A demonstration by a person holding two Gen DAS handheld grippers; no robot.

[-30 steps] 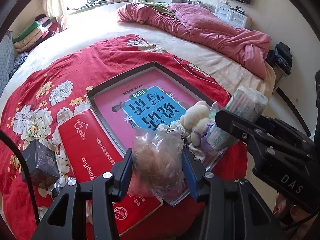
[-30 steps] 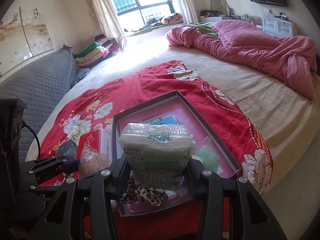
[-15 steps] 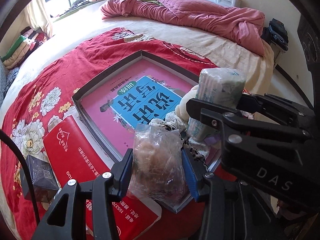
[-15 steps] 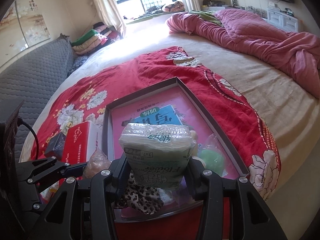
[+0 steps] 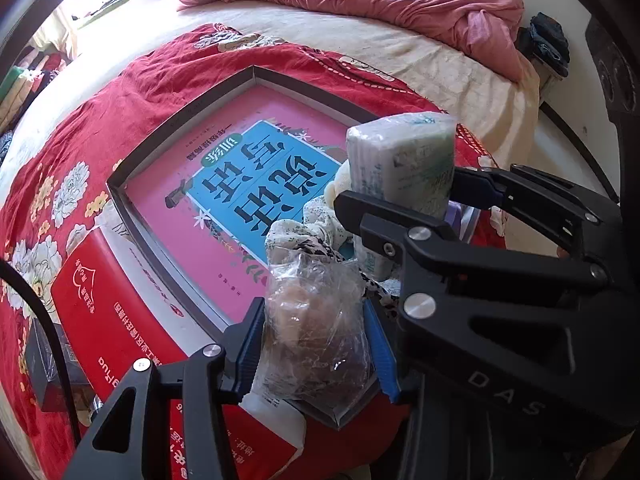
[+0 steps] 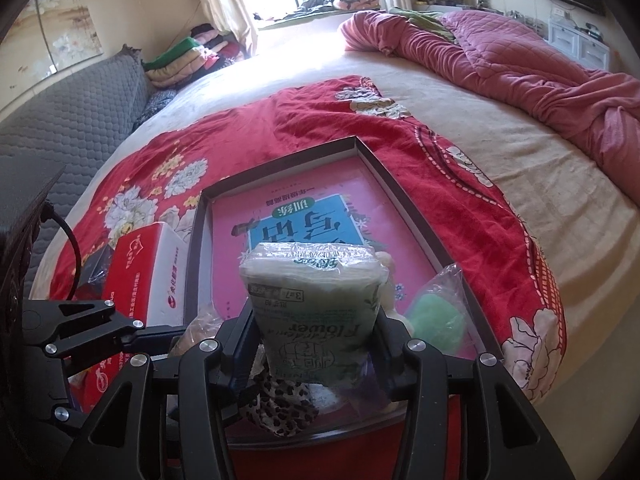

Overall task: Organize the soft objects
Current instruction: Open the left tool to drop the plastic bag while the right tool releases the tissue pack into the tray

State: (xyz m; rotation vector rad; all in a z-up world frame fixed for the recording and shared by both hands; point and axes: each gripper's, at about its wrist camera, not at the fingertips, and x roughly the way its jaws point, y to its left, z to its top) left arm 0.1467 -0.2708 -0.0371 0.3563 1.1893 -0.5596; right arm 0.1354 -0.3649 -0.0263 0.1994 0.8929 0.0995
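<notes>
My left gripper (image 5: pixel 314 340) is shut on a clear plastic bag of something brownish (image 5: pixel 316 328), held over the near corner of a dark shallow tray (image 5: pixel 182 114). My right gripper (image 6: pixel 316 340) is shut on a pack of tissues with green print (image 6: pixel 316 312), also seen in the left wrist view (image 5: pixel 400 176), over the tray's near end (image 6: pixel 280 164). A pink and blue book (image 5: pixel 240 184) lies in the tray. A leopard-print scrunchie (image 6: pixel 276 404), a white plush (image 6: pixel 386 280) and a bagged green pad (image 6: pixel 438 320) lie at the near end.
A red and white tissue box (image 5: pixel 108 312) (image 6: pixel 148 280) lies left of the tray on a red flowered blanket (image 6: pixel 320 120). A small dark box (image 5: pixel 44 364) sits at the far left. A pink quilt (image 6: pixel 520 52) is heaped at the bed's far right.
Both grippers have moved forward and down over the tray's near end, each still holding its item. The right gripper with the tissue pack now stands closer beside the left one.
</notes>
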